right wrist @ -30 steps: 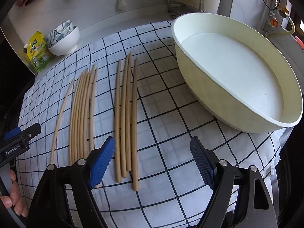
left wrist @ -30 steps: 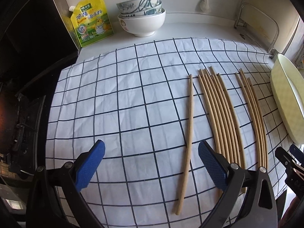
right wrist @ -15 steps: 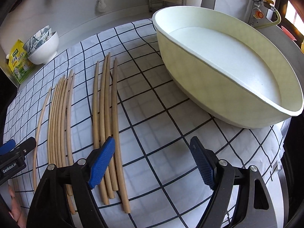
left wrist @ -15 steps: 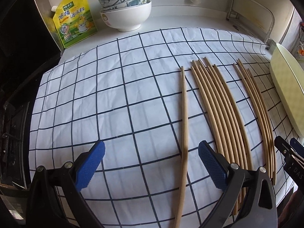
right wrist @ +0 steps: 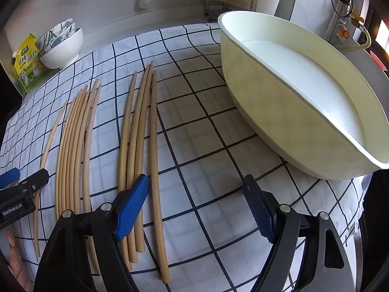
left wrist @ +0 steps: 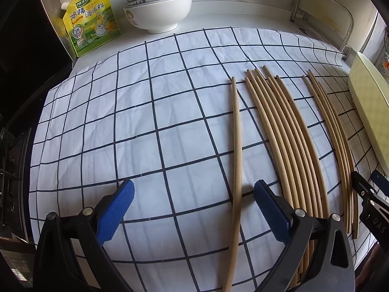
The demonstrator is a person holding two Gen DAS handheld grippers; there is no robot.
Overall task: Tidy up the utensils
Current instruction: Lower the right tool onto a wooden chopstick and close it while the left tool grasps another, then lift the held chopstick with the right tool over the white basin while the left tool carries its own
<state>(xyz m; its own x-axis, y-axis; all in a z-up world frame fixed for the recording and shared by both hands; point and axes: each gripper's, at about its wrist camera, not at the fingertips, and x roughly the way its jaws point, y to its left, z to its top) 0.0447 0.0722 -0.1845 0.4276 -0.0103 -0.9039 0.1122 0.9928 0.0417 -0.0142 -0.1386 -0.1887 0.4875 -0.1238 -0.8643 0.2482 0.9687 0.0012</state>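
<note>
Chopsticks lie in three groups on the checked cloth [left wrist: 145, 121]: a bundle [left wrist: 287, 141], four [right wrist: 141, 131] at the basin's [right wrist: 243, 77] nine o'clock, and a single one [left wrist: 237, 158]. Left gripper [left wrist: 194, 209] and right gripper [right wrist: 195, 204] hover wide open, empty.

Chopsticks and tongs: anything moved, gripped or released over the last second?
Nothing gripped or released. Both tongs, left and right, stay open and only shifted slightly above the cloth. The chopsticks lie in the same three groups; the basin is still empty.
</note>
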